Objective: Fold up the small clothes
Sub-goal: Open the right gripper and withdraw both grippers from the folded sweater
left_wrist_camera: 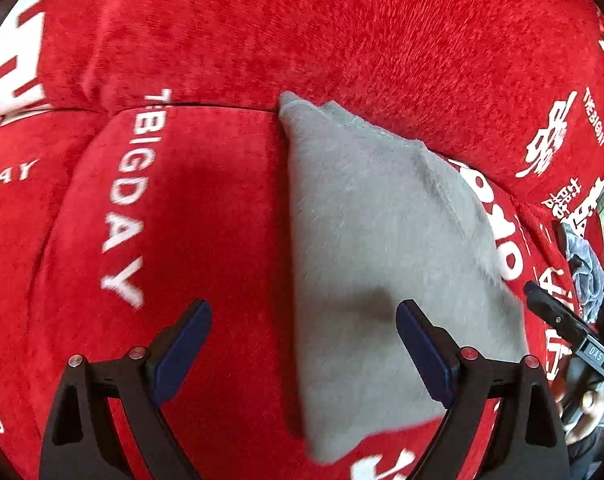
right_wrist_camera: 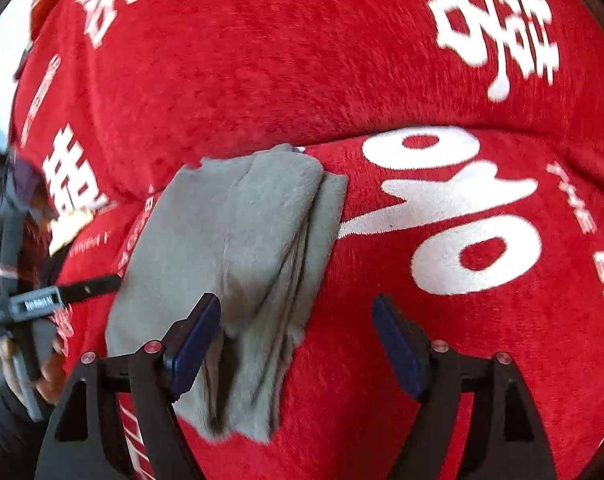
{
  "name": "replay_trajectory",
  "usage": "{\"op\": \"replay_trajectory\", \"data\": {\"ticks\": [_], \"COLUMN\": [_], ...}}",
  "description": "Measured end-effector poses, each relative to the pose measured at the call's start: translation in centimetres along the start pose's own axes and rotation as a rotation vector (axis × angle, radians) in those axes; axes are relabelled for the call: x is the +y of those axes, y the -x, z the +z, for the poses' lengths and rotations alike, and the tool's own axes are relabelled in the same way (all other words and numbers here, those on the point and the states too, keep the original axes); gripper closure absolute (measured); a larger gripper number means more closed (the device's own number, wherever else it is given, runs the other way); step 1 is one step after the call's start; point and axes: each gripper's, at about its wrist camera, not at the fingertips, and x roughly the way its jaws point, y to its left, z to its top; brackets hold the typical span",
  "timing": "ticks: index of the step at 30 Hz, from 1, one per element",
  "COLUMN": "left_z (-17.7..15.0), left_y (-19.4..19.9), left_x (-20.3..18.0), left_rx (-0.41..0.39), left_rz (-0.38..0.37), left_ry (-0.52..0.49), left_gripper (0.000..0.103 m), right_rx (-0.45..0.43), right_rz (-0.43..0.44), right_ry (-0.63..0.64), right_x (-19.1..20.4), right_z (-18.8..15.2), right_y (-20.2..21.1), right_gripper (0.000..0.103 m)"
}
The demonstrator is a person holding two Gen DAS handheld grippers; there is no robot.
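Grey cloth (left_wrist_camera: 381, 248) lies folded on the red cover (left_wrist_camera: 206, 208), far corner at the cushion seam. My left gripper (left_wrist_camera: 303, 344) is spread wide over its left edge; my right gripper (right_wrist_camera: 296, 340) wide over its layered right edge, holding nothing.

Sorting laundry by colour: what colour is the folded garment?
Plain grey folded garment, no pattern; clearest in the right wrist view.

Bright daylight, soft shadows, fisheye-bent edges, slight motion blur.
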Motion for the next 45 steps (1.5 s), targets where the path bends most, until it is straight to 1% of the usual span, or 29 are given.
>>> {"op": "replay_trajectory", "data": {"ticks": [2,4,5,7,9,10,11,12,14,15,16,18,20,21,22,24,27,28,30,31,32,34,35,36,37,40,42,44,45], "left_z": [0.6,0.9,0.9,0.9,0.7,0.9,1.0,1.0,1.1,1.1,1.2,1.2,1.3,1.3,1.2,1.2,1.2,1.2,1.1,1.1,1.0,0.8,0.6,0.3,0.1,-0.5,-0.4,-0.1,0.1], "left_y": [-0.4,-0.3,-0.4,-0.5,-1.0,-1.1,-1.4,-1.6,-2.0,-2.0,-2.1,-2.1,-2.1,-2.1,-2.1,-2.0,-1.9,-1.9,-1.8,-1.8,-1.7,-1.4,-1.1,-0.6,-0.2,0.8,1.0,0.6,0.4], "left_x": [-1.0,-2.2,-2.9,-3.7,-4.2,-4.1,-4.0,-4.0,-4.0,-4.0,-4.0,-4.0,-4.0,-4.0,-4.0,-4.0,-3.9,-3.8,-3.7,-3.7,-3.7,-3.6,-3.4,-2.9,-2.4,0.1,1.4,2.0,2.0], "left_rx": [-0.011,-0.036,-0.049,-0.068,-0.074,-0.071,-0.067,-0.061,-0.053,-0.053,-0.054,-0.056,-0.059,-0.062,-0.063,-0.068,-0.072,-0.072,-0.069,-0.069,-0.068,-0.066,-0.07,-0.075,-0.079,-0.07,-0.059,-0.036,-0.022], "left_rz": [0.035,0.054,0.066,0.111,0.157,0.163,0.163,0.16,0.158,0.16,0.16,0.161,0.16,0.159,0.159,0.161,0.163,0.162,0.164,0.165,0.168,0.171,0.172,0.168,0.164,0.139,0.137,0.122,0.094], "left_ry": [-0.021,-0.054,-0.075,-0.114,-0.143,-0.147,-0.146,-0.142,-0.141,-0.145,-0.15,-0.157,-0.159,-0.159,-0.16,-0.165,-0.167,-0.164,-0.161,-0.161,-0.166,-0.18,-0.188,-0.194,-0.194,-0.162,-0.143,-0.111,-0.093], "left_gripper": [0.01,0.01,0.01,0.01,0.01,0.01,0.01,0.01,0.01,0.01,0.01,0.01,0.01,0.01,0.01,0.01,0.01,0.01,0.01,0.01,0.01,0.01,0.01,0.01,0.01,0.01,0.01,0.01,0.01], "right_rx": [-0.024,-0.075,-0.082,-0.056,0.007,0.037,0.07,0.085,0.05,0.058,0.062,0.061,0.03,0.008,-0.013,-0.042,-0.055,-0.051,-0.016,0.018,0.035,0.025,0.048,0.077,0.08,0.032,-0.003,-0.013,-0.012], "right_rz": [-0.002,0.01,0.013,0.015,0.034,0.032,0.006,-0.033,-0.157,-0.198,-0.195,-0.223,-0.232,-0.249,-0.244,-0.174,-0.114,-0.105,-0.097,-0.114,-0.127,-0.122,-0.128,-0.129,-0.124,-0.096,-0.131,-0.096,-0.066], "right_ry": [-0.032,0.009,0.041,0.128,0.167,0.175,0.182,0.194,0.247,0.248,0.226,0.168,0.158,0.175,0.204,0.271,0.4,0.435,0.501,0.519,0.522,0.503,0.474,0.417,0.376,0.242,0.164,0.076,0.026], "right_x": [0.2,1.8,2.7,4.8,6.1,6.3,6.4,6.3,6.4,6.2,5.8,5.1,4.9,5.2,5.8,7.2,9.5,10.0,10.3,9.9,9.3,7.9,7.1,5.7,4.5,0.5,-1.5,-3.2,-3.9], "right_z": [0.9,1.9,2.4,3.7,4.7,5.0,5.3,5.5,5.9,6.1,6.3,6.6,6.2,5.8,5.2,3.6,0.8,0.1,-1.6,-2.4,-2.9,-3.8,-3.8,-4.0,-3.8,-4.2,-3.8,-3.1,-2.4], "right_y": [-0.3,-0.2,-0.4,-2.0,-4.4,-5.6,-7.2,-8.4,-9.7,-10.1,-10.2,-9.6,-8.2,-7.3,-6.3,-4.3,-2.8,-2.7,-3.5,-4.4,-4.8,-4.2,-3.9,-3.3,-2.6,1.3,3.0,3.4,3.5], "right_gripper": [0.022,0.022,0.022,0.022,0.022,0.022,0.022,0.022,0.022,0.022,0.021,0.021,0.021,0.021,0.021,0.021,0.021,0.021,0.021,0.021,0.021,0.019,0.019,0.019,0.019,0.019,0.017,0.017,0.017]}}
